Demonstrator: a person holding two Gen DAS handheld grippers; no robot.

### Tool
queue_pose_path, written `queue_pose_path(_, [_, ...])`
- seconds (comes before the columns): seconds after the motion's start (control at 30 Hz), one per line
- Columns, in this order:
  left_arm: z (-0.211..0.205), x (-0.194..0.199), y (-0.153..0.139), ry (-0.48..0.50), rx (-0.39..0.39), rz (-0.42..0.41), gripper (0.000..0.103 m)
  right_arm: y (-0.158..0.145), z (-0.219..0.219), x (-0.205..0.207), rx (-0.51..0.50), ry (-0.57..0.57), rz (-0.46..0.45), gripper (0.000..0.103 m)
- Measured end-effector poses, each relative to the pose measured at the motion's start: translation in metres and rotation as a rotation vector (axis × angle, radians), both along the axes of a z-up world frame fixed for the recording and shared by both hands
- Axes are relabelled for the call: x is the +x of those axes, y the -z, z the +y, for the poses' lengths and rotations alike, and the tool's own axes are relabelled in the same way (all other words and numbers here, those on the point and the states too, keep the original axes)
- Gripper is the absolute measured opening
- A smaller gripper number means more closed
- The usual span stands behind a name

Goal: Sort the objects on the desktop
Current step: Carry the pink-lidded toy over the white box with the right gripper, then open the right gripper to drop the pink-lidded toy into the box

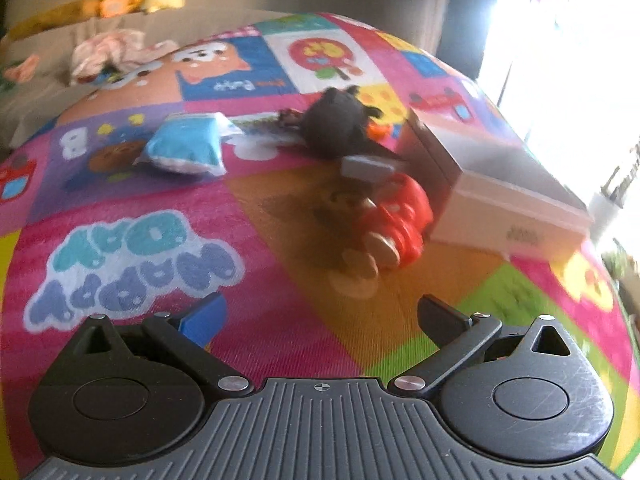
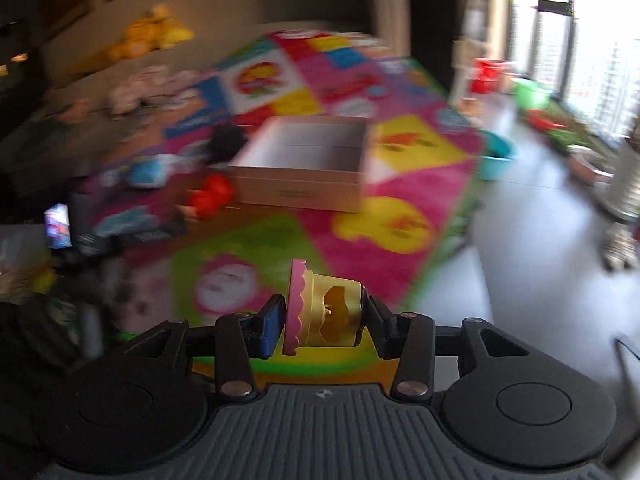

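Toys lie scattered on the colourful play mat (image 1: 132, 216), and we are sorting them into the open cardboard box (image 2: 304, 160). Our right gripper (image 2: 324, 320) has its jaws closed on a small gold cup-shaped toy (image 2: 328, 312), carried above the mat's near edge, well short of the box. Our left gripper (image 1: 320, 320) hangs open and empty before the red toy (image 1: 396, 216), just beside the box wall, with clear mat ahead.

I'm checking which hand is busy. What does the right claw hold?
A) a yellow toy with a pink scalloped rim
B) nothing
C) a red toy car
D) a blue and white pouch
A: in the right wrist view the right claw is shut on the yellow toy with a pink scalloped rim.
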State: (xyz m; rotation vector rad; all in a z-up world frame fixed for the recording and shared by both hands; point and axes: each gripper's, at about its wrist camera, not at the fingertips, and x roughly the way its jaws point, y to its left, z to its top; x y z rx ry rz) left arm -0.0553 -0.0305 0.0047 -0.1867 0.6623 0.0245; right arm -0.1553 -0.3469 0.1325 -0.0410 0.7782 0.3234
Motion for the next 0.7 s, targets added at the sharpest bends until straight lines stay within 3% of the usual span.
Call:
queue_pose_path(0.2, [0.002, -0.005, 0.002, 0.08, 0.037, 0.019, 0.103, 0.014, 0.061, 0.065, -0.043, -0.042, -0.06, 0.044])
queue_pose_path(0.3, [-0.002, -0.004, 0.003, 0.088, 0.065, 0.024, 0.103, 0.018, 0.079, 0.087, -0.018, -0.07, -0.065, 0.044])
queue_pose_path(0.53, [-0.012, -0.003, 0.004, 0.128, 0.108, 0.03, 0.103, 0.033, 0.09, 0.137, 0.018, -0.061, -0.036, 0.044])
queue_pose_path(0.7, [-0.015, -0.001, 0.005, 0.128, 0.133, 0.038, 0.103, 0.039, 0.086, 0.184, 0.025, 0.016, -0.084, 0.044])
